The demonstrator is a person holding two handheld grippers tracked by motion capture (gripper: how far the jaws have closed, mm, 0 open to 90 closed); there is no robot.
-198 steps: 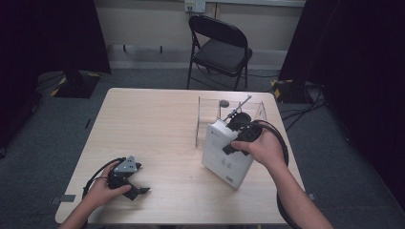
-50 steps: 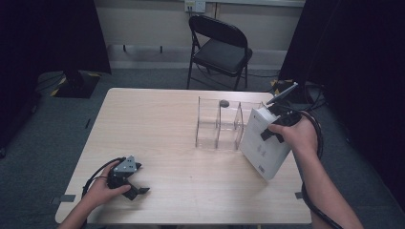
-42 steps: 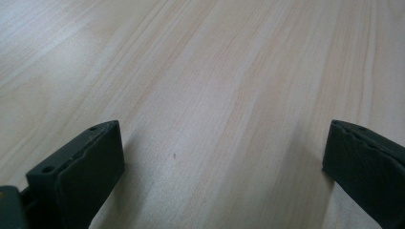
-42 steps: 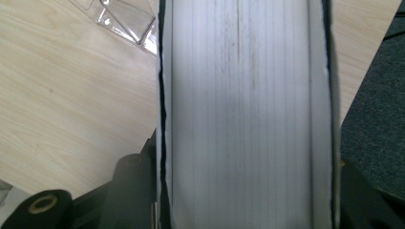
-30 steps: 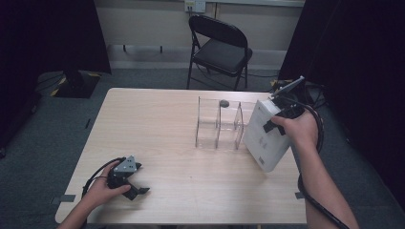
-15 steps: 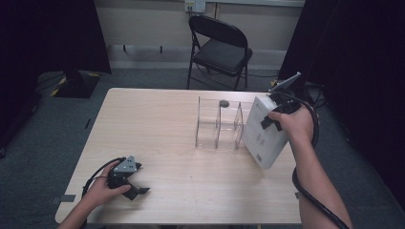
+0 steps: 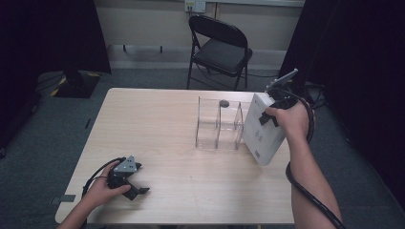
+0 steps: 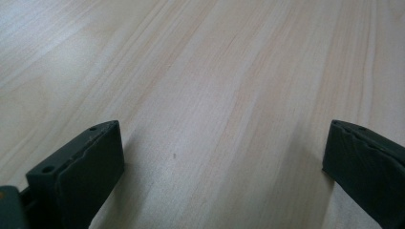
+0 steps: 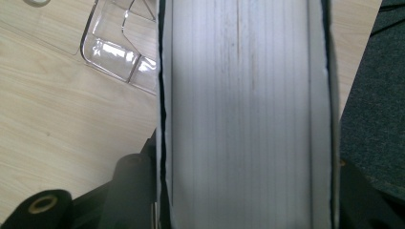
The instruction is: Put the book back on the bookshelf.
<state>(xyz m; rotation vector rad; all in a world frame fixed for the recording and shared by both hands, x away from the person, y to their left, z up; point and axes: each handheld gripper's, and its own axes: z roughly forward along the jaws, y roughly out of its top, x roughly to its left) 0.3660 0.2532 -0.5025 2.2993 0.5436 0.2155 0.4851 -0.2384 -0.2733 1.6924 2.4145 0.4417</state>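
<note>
Left claw (image 7: pixel 136 188) rests open and low; right claw (image 7: pixel 264 117) is raised, clamped.

The thick white book (image 9: pixel 246 114) is cut off at top and bottom of the right gripper view, hiding its covers' print.

We see a pale wooden table (image 7: pixel 162 124) standing on grey carpet (image 7: pixel 43 124). Beyond its far edge stands a black folding chair (image 7: pixel 217 47), facing us before a light wall (image 7: pixel 143 24). Dark curtains (image 7: pixel 47 33) hang at both sides, and cables (image 7: pixel 59 81) lie on the carpet at the far left.
</note>
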